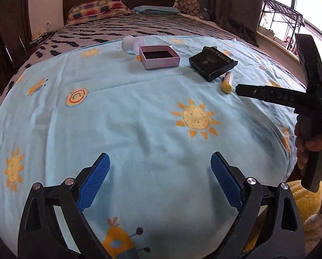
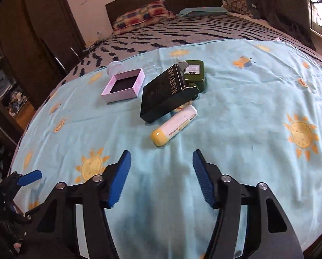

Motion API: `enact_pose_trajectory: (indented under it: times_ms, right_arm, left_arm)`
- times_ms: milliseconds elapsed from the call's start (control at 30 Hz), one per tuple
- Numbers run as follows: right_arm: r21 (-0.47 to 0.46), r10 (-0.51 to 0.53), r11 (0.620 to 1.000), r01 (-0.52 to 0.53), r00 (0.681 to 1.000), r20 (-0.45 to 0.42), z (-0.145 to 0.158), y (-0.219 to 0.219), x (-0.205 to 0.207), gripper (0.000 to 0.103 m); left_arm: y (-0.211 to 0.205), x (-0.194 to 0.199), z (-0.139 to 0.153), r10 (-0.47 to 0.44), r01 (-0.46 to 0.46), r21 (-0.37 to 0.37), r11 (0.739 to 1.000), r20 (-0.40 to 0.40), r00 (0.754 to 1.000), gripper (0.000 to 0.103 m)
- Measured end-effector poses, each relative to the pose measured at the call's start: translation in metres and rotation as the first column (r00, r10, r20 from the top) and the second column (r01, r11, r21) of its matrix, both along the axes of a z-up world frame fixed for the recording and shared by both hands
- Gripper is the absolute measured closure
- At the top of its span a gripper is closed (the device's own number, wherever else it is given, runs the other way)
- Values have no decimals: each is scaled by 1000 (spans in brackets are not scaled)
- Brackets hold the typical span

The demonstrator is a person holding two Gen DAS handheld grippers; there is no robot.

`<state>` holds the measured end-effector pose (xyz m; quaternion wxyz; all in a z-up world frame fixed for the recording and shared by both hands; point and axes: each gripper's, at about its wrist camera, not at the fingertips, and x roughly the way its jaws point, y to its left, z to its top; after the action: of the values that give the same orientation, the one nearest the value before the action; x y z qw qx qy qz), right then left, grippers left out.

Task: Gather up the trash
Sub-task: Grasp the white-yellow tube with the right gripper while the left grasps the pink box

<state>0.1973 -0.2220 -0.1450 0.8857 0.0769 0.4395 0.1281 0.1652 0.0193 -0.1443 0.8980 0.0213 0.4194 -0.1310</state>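
Trash sits clustered on the blue sheet spread over the bed, upper centre of the right wrist view, probably laid out there so I can pick pieces off one at a time. The pink box lies open side up, left of the group; the black box sits tilted, its far end propped on the green bottle behind it. The white tube with a yellow cap lies on its side just below the black box, its far end touching or tucked under the box edge, cap end toward me. A clear plastic item sits behind the pink box, too blurred to name. My right gripper hovers low over the sheet, jaws spread wide with nothing between them, aimed up-frame at the tube, which is nearest and lies free, so I judge it the first grab. In the left wrist view my left gripper is also spread and holds nothing, hanging over bare sheet at the bottom of the frame, well apart from the trash, which sits upper centre: pink box, black box, tube. The right gripper's black body enters from the right edge there, pointing toward the tube. No bin or bag in view, so where the trash goes I cannot tell.
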Motion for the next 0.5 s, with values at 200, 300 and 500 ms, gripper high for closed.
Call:
enact_pose_trajectory:
  times_ms: [200, 300, 500]
  right_arm:
    - [-29, -24, 999, 23, 999, -35, -14, 9, 32, 57]
    - [-53, -24, 998, 22, 999, -33, -15, 13, 41, 59]
    - [-92, -14, 996, 10, 999, -43, -18, 13, 50, 67]
  left_arm:
    - [-2, 26, 2, -10, 10, 13, 1000, 8, 1000, 14]
    - [-3, 38, 3, -12, 12, 15, 1000, 10, 1000, 14]
    - [-8, 64, 6, -13, 13, 12, 1000, 8, 1000, 14]
